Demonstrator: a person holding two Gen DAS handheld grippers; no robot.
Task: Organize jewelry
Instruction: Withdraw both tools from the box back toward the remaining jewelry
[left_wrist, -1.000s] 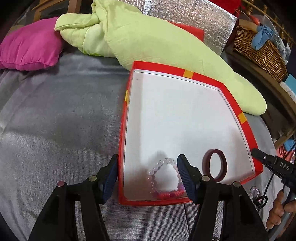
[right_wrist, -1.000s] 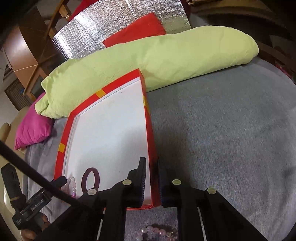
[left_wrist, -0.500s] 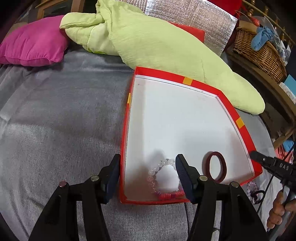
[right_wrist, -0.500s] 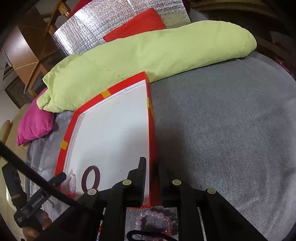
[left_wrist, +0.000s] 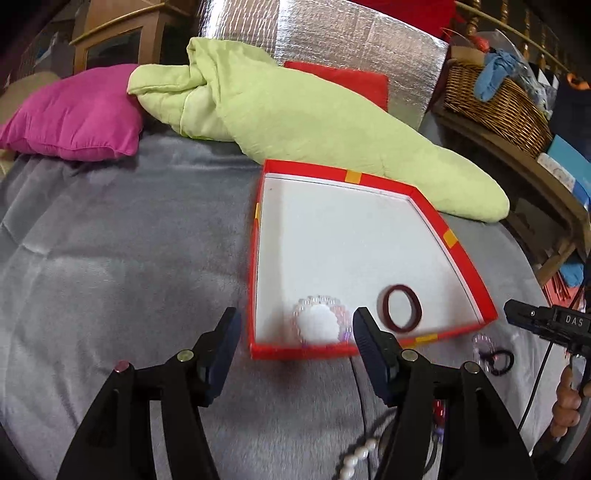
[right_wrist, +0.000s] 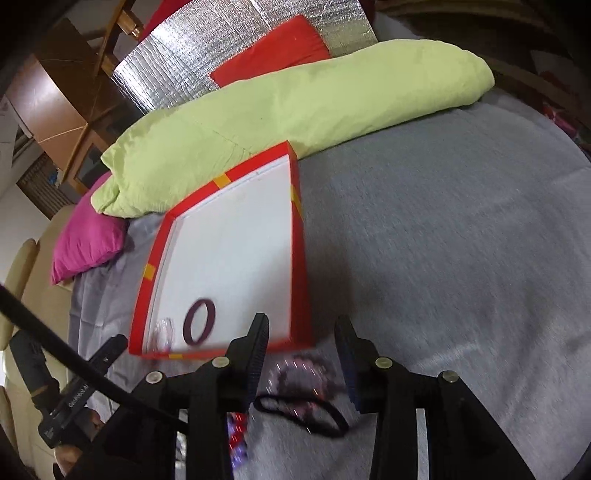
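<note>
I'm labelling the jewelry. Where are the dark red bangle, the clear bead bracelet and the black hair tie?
dark red bangle (left_wrist: 402, 309): left wrist view, left band.
clear bead bracelet (left_wrist: 320, 300): left wrist view, top beads.
black hair tie (right_wrist: 306, 412): right wrist view, loop's middle strand.

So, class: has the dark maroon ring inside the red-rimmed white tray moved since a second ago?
No. In the left wrist view the dark maroon ring still lies by the tray's near right corner; only the camera pulled back.

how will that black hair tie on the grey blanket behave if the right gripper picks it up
The black hair tie lies as a thin, squashed loop, so it is probably floppy and light. It sits by a beaded bracelet and may snag it.
</note>
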